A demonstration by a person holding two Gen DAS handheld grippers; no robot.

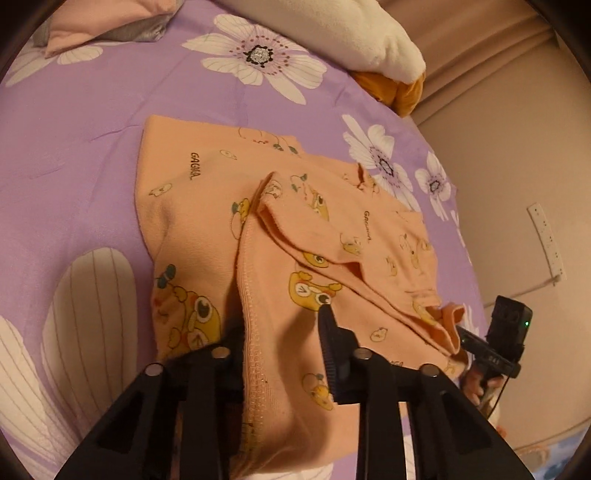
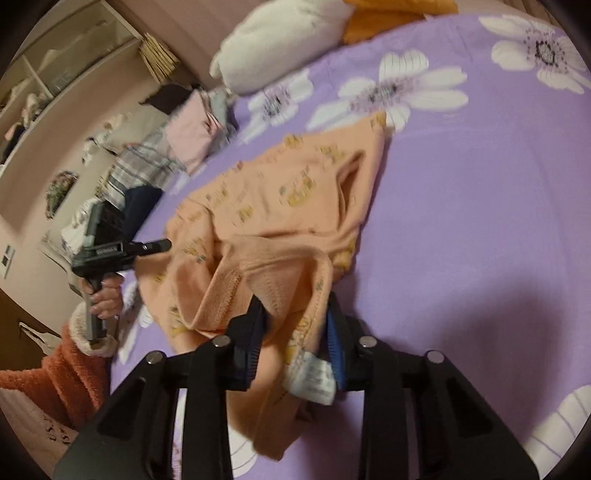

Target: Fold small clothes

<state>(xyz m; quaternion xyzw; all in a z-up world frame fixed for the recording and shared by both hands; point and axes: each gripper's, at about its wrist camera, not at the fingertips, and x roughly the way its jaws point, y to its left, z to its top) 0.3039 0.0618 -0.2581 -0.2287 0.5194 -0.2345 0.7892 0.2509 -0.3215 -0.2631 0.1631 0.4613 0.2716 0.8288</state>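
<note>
Your left gripper was clamped on the stitched hem of the small peach cotton garment printed with yellow cartoon animals, and your right gripper was pinched on its other edge beside the white care label. Beneath them lay the lilac bedsheet with big white daisies, a cream plush pillow at its far edge near beige curtains. That garment lay crumpled mid-bed, its near edges lifted.
</note>
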